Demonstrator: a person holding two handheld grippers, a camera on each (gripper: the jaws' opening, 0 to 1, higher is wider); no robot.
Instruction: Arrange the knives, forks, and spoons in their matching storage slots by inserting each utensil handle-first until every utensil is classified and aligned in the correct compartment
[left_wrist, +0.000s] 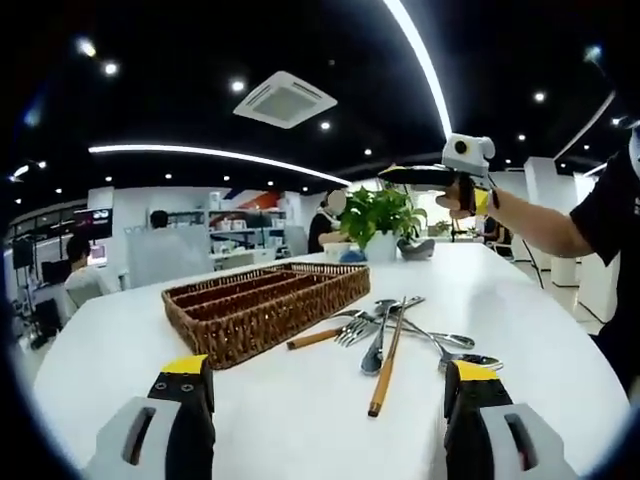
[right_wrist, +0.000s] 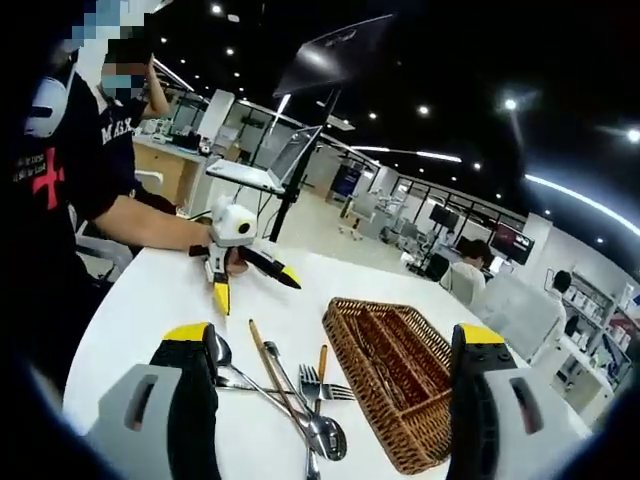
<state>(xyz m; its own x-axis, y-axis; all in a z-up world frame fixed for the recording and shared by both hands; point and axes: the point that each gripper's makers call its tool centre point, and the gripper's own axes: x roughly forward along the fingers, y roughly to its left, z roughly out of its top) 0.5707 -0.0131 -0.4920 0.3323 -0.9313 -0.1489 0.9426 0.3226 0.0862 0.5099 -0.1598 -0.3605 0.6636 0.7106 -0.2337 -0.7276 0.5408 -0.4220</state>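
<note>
Cutlery (left_wrist: 395, 335) lies in one overlapping heap on the white surface (left_wrist: 300, 400), just beside the wicker tray (left_wrist: 268, 305); an exact count cannot be made. Distinguishable: two wooden-handled pieces, at least one fork, several spoons. Tray slots look bare. Left claw (left_wrist: 330, 385) spread, holding nothing. Right claw (right_wrist: 335, 350) spread, holding nothing, above the heap.

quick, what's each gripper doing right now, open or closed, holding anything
Left gripper: open, holding nothing, above the white table.
Right gripper: open, holding nothing, over the cutlery pile.
</note>
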